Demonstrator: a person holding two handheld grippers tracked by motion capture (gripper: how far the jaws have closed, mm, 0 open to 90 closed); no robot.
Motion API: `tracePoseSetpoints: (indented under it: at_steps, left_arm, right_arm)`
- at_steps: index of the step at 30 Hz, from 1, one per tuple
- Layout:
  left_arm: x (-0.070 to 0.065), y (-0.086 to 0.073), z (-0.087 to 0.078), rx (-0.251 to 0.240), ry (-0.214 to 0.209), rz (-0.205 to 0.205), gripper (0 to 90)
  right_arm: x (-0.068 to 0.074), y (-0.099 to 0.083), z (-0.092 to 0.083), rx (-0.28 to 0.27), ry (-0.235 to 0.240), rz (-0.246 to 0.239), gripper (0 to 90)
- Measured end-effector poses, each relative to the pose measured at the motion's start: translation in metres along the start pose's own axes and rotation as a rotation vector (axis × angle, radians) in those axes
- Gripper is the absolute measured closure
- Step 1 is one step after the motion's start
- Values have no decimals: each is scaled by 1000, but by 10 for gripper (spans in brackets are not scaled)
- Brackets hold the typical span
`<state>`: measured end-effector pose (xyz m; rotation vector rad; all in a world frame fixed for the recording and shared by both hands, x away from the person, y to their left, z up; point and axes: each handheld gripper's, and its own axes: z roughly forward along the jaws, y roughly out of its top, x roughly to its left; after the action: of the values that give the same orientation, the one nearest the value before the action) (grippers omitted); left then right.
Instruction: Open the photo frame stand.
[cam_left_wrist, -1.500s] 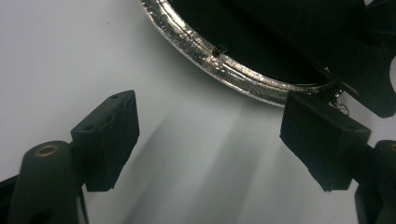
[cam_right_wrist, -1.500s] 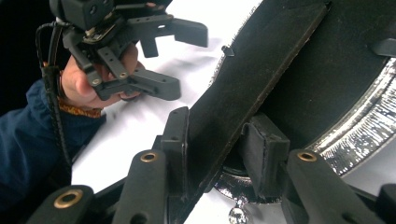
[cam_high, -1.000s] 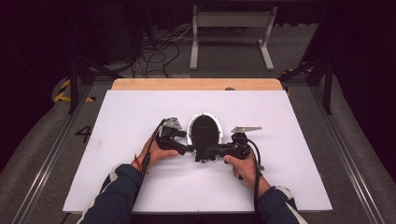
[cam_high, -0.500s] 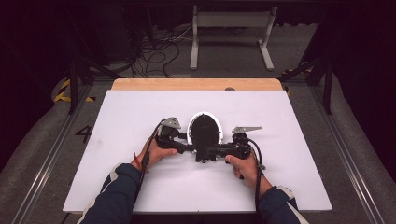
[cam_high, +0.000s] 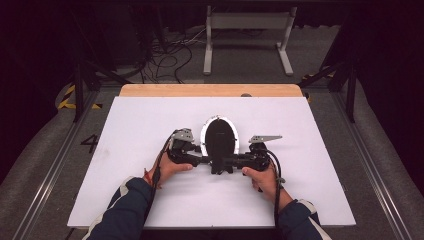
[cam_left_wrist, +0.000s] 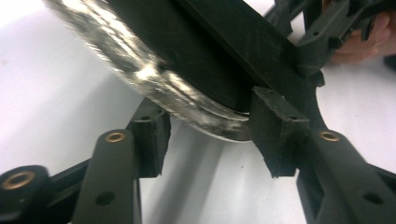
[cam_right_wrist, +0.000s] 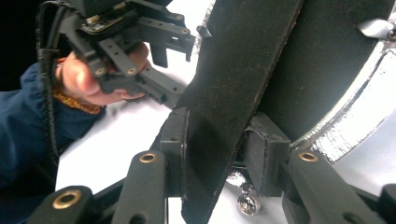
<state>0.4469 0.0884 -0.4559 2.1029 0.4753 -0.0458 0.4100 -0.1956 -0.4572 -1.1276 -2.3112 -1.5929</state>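
Two grippers at black silver-rimmed disc (cam_high: 220, 140): right fingers (cam_right_wrist: 264, 149) clamp its strap (cam_right_wrist: 233, 93); left fingers (cam_left_wrist: 275, 126) closing, rim between, contact unclear.

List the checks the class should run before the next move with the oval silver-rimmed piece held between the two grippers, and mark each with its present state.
1. Right gripper clamped on the black strip of the oval piece: ok, both pads press it.
2. Left gripper gripping the silver rim: not ok. Its jaws have just been closing with the rim between them, but one pad stands apart from it.
3. Oval piece lifted off the white table: cannot tell.
4. Cables away from the piece: ok, they trail back along the forearms.
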Motion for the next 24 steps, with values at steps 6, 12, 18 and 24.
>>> tracePoseSetpoints:
  at_steps: [6,12,18,24]
  left_arm:
    - [-3,2,-7,-17,-1,15,576]
    - [-3,3,-11,-44,29,36,660]
    - [-5,3,-13,-58,33,46,686]
    - [-6,3,-14,-74,38,56,721]
  right_arm:
    - [1,0,-2,-1,-11,-12,630]
    - [1,1,-4,2,-22,-20,636]
    - [5,2,-4,16,-44,-50,638]
    - [6,3,-5,8,-63,-62,653]
